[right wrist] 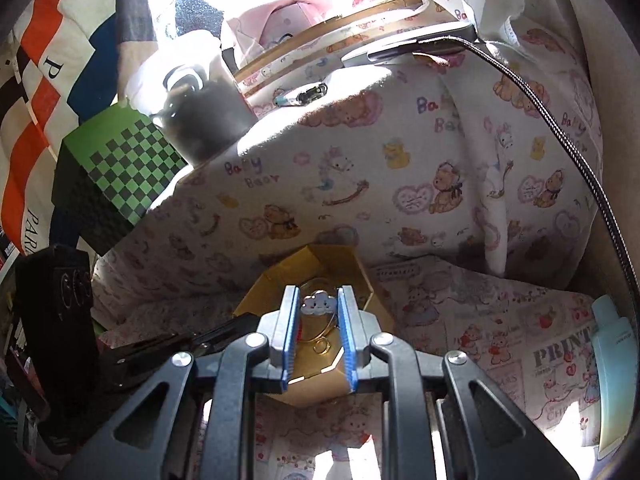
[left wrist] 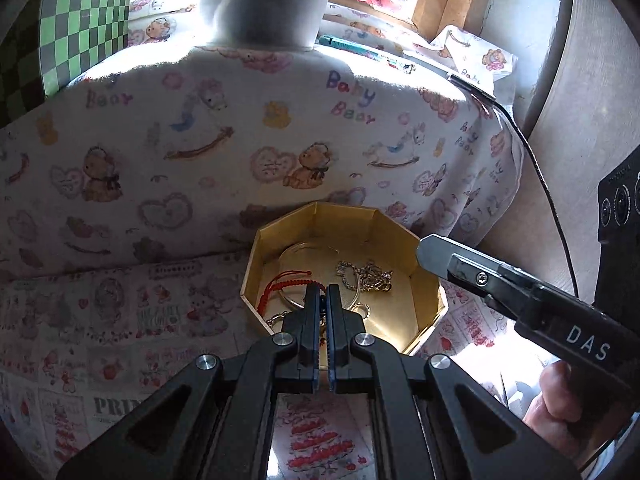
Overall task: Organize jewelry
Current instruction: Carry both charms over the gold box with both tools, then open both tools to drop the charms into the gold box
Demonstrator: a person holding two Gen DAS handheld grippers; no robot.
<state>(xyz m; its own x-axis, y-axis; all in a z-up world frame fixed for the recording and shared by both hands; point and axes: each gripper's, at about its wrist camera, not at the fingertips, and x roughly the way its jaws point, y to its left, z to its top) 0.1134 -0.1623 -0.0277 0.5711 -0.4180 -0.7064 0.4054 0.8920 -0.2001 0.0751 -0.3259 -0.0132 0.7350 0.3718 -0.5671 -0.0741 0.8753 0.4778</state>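
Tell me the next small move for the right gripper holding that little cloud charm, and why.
Probably open the right gripper to drop the cloud charm. Its pads clamp the charm just over the open gold box, where a red cord bracelet and silver chain already lie.

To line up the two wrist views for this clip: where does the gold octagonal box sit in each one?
Left wrist: gold octagonal box lies at centre, slightly right, just beyond the closed left gripper, with a red cord bracelet inside.
Right wrist: the box lies at lower centre, behind the right gripper, which holds a cloud charm.
Shared landmark: green checkered box, upper left in both.
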